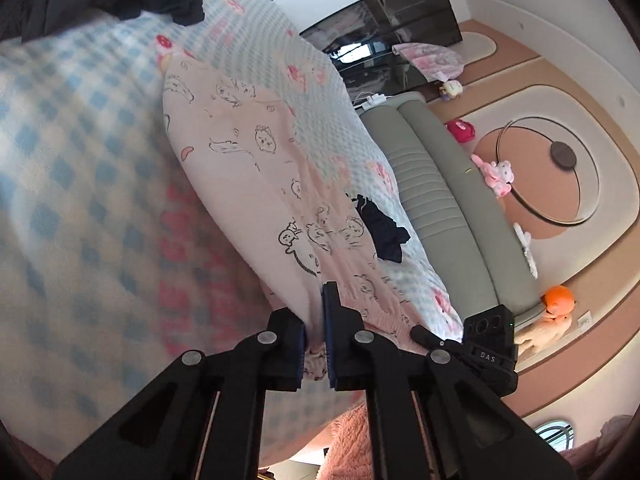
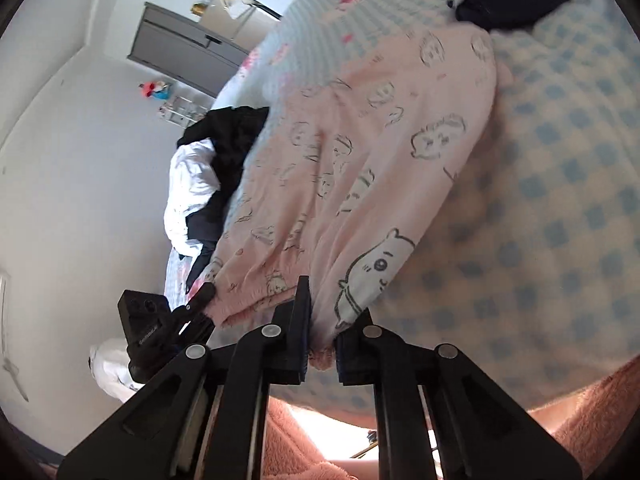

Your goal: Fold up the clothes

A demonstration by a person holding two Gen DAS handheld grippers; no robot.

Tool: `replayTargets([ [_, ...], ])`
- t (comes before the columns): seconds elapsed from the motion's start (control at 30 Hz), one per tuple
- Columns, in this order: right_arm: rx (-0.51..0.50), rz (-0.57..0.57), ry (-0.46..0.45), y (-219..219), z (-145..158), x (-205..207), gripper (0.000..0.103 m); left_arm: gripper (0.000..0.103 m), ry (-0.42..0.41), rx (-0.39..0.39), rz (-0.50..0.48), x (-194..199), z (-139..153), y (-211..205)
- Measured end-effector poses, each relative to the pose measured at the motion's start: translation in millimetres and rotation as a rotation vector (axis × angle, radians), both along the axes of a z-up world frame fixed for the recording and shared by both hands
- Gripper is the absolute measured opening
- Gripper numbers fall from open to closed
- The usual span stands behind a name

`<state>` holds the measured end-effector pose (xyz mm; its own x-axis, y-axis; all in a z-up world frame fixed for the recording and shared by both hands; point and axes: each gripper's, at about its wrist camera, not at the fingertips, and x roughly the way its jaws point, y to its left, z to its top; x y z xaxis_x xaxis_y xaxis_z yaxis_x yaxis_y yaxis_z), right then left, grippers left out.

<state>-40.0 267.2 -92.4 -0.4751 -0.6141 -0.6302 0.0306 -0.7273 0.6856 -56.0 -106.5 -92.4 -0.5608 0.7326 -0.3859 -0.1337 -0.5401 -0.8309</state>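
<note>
A bed (image 1: 80,168) under a blue-checked blanket (image 2: 560,200) carries pink printed pyjamas (image 1: 248,168) spread across it, dark clothes (image 1: 384,232) beside them and a black-and-white pile (image 2: 208,184) at its edge.

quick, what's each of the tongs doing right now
Left tongs: shut on the pink pyjamas.
Right tongs: shut on the pink pyjamas too.

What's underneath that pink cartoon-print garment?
The pink garment lies on a blue-checked blanket with pink prints. Whatever the blanket carries directly beneath the garment is covered and cannot be seen.
</note>
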Motion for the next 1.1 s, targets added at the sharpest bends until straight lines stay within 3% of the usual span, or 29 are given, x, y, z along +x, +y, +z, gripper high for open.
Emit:
replayTargets([
  [0.1,0.061,0.008,0.036,1,15,13,0.01,0.007,-0.083,0.019,0.011,3,-15,-13],
  [0.2,0.182,-0.023,-0.036,5,-6,11,0.017,0.023,-0.165,-0.01,-0.001,-3,-28,-1],
  [0.27,0.223,-0.043,-0.079,6,-20,11,0.023,0.071,-0.2,-0.07,-0.013,-1,-35,10],
  [0.33,0.211,-0.051,-0.09,5,-31,11,0.027,0.07,-0.234,-0.12,-0.056,0,-44,22],
  [0.4,0.226,-0.052,-0.106,5,-42,9,0.036,0.047,-0.219,-0.227,-0.073,0,-44,33],
  [0.43,0.237,-0.053,-0.12,5,-48,8,0.037,0.021,-0.199,-0.274,-0.075,1,-40,38],
  [0.5,0.21,-0.04,-0.121,5,-51,9,0.018,0.012,-0.164,-0.238,-0.073,7,-24,36],
  [0.53,0.172,-0.027,-0.108,5,-48,11,0.009,0.012,-0.144,-0.224,-0.071,11,-15,35],
  [0.6,0.093,0.011,-0.033,3,-24,23,0.008,0.011,-0.056,-0.279,-0.061,28,21,39],
  [0.7,0.118,0.011,0.02,6,0,31,0.008,0.012,0.002,-0.206,-0.058,40,46,31],
  [0.77,0.133,0.007,0.038,10,10,35,0.008,0.016,-0.017,-0.23,-0.048,40,43,23],
  [0.8,0.164,0.006,0.013,9,4,33,0.009,0.017,-0.069,-0.265,-0.041,37,34,20],
  [0.87,0.199,0.001,-0.046,9,-9,29,0.014,0.031,-0.17,-0.335,-0.026,33,14,15],
  [0.93,0.193,-0.014,-0.091,12,-23,30,0.017,0.035,-0.23,-0.352,-0.008,36,-1,6],
  [1.1,0.253,-0.039,-0.047,16,-14,39,0.024,0.042,-0.131,-0.299,0.031,45,13,-3],
])
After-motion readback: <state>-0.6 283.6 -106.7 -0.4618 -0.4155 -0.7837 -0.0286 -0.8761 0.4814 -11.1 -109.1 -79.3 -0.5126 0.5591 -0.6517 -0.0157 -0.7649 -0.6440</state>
